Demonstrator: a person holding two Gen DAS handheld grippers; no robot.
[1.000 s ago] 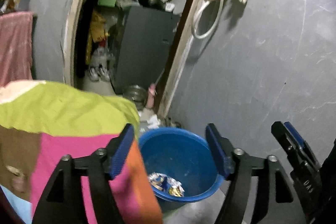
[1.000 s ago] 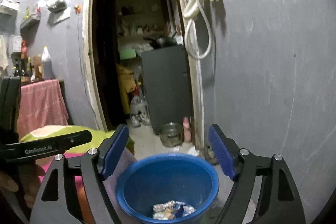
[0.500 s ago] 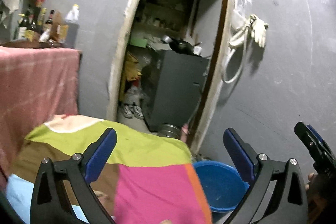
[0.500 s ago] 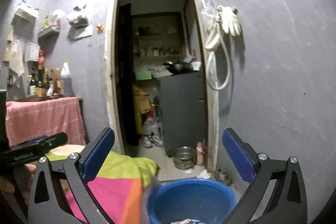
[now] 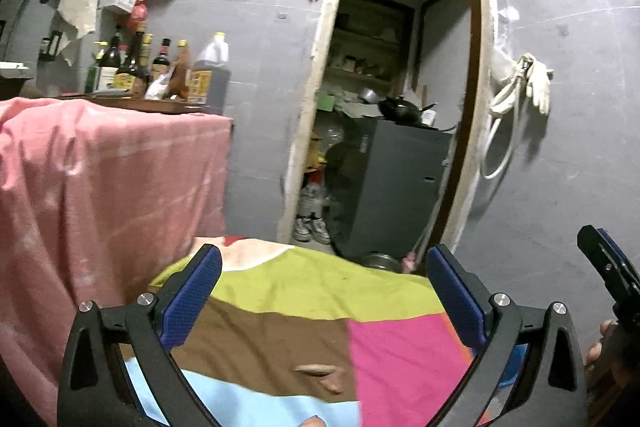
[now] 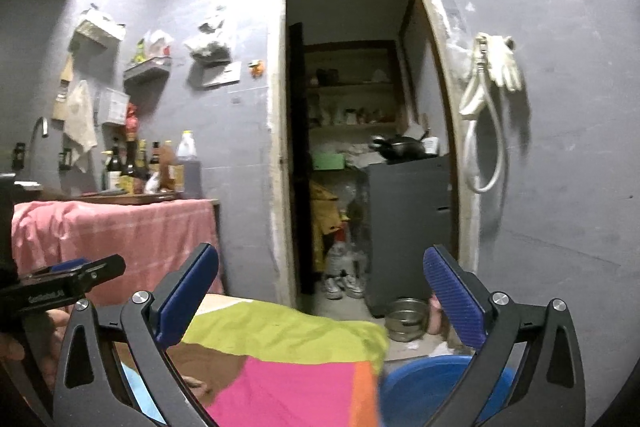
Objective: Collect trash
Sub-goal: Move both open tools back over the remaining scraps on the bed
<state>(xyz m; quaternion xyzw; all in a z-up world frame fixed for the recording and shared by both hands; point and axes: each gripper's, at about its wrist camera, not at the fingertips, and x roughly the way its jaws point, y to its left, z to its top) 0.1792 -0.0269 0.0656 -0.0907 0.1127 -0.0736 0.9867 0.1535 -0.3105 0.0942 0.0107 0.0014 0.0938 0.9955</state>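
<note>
My left gripper (image 5: 322,267) stands open with nothing between its blue pads, above a table under a patchwork cloth (image 5: 304,331) of green, brown, pink and light blue. A small brown scrap (image 5: 316,371) lies on the cloth's brown patch. My right gripper (image 6: 322,263) is also open and empty, pointing level at the doorway. The blue basin (image 6: 424,379) shows only its rim, low between the right gripper's fingers beside the cloth's edge; its inside is hidden. Each gripper appears at the edge of the other's view: the right gripper (image 5: 608,267), the left gripper (image 6: 72,279).
A counter draped in pink cloth (image 5: 100,187) carries several bottles (image 5: 160,71) at the left. Ahead, an open doorway (image 6: 360,147) leads to a storeroom with a dark cabinet (image 6: 408,227), shoes and a metal bowl (image 6: 404,313) on the floor. A hose and glove (image 6: 492,75) hang on the grey wall.
Both views have swung up and left, away from the blue basin with wrappers in it. Both pairs of jaws have widened. The basin has dropped out of the left wrist view.
</note>
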